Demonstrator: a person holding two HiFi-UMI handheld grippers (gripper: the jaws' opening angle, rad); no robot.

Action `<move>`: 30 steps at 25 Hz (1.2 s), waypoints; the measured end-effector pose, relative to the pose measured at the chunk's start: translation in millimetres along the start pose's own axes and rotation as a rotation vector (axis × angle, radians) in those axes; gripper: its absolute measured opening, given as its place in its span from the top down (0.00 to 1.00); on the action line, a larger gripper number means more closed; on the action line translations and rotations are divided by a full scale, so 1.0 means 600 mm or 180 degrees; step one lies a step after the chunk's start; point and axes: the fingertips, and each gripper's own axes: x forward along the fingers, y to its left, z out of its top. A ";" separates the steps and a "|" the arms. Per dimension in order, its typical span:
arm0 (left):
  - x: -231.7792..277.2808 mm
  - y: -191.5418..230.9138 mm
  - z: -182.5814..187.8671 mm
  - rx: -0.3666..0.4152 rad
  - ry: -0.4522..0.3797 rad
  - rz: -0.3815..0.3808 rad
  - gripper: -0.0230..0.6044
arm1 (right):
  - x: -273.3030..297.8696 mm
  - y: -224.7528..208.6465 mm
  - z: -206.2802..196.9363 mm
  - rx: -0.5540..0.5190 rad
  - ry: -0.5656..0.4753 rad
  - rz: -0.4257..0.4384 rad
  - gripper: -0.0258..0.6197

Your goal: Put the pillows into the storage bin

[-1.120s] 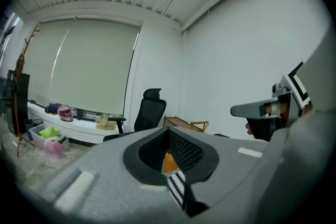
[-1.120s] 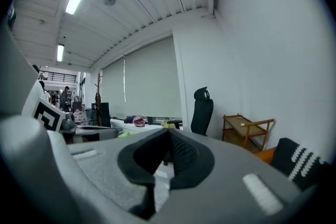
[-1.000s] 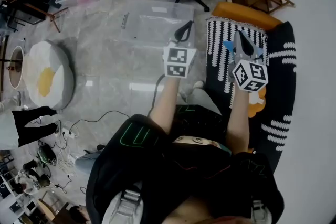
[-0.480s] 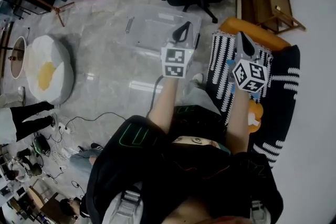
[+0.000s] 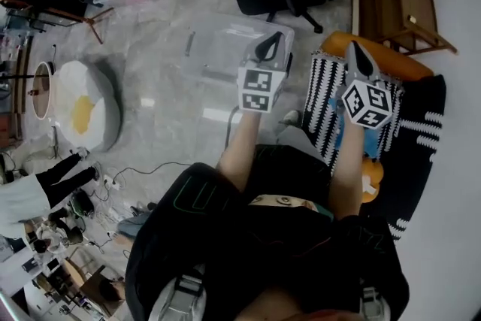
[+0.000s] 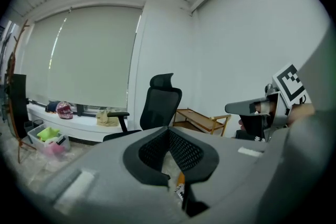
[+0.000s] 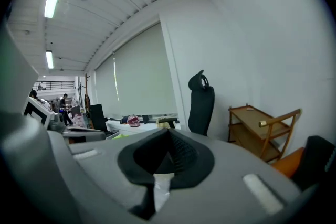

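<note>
black-and-white stripes marked the pillow (image 5: 325, 105) that lay below the right gripper (image 5: 353, 56), with an orange pillow (image 5: 391, 64) just beside it. an egg-shaped pillow (image 5: 84, 107) sat on the floor well away to the left. the clear storage bin (image 5: 214, 56) stood on the floor near the striped pillow, below the left gripper (image 5: 264, 50). both grippers were closed tight, with nothing between their jaws. the pillows looked light, soft and squashy to me, so i'd pinch a corner or a bunched edge, since the middle would only dent.
</note>
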 end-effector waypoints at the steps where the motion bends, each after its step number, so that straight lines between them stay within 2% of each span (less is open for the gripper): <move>1: 0.019 -0.014 0.003 0.0022 0.0015 -0.0074 0.95 | 0.006 -0.022 0.003 0.0046 -0.0018 -0.0050 0.96; 9: 0.135 -0.155 -0.015 0.0281 0.0311 -0.0900 0.95 | -0.033 -0.182 -0.031 0.0437 -0.0044 -0.0703 0.96; 12: 0.154 -0.218 -0.046 0.0375 0.0449 -0.1308 0.95 | -0.076 -0.221 -0.070 0.0610 -0.0047 -0.1017 0.96; 17: 0.172 -0.307 -0.133 0.0556 0.0926 -0.1963 0.95 | -0.156 -0.262 -0.165 0.1029 0.0041 -0.1617 0.96; 26: 0.152 -0.487 -0.322 0.0863 0.1534 -0.2776 0.95 | -0.312 -0.355 -0.356 0.1528 0.0133 -0.2334 0.96; 30: 0.121 -0.550 -0.399 0.1040 0.1818 -0.3138 0.95 | -0.386 -0.364 -0.447 0.1824 0.0221 -0.2596 0.96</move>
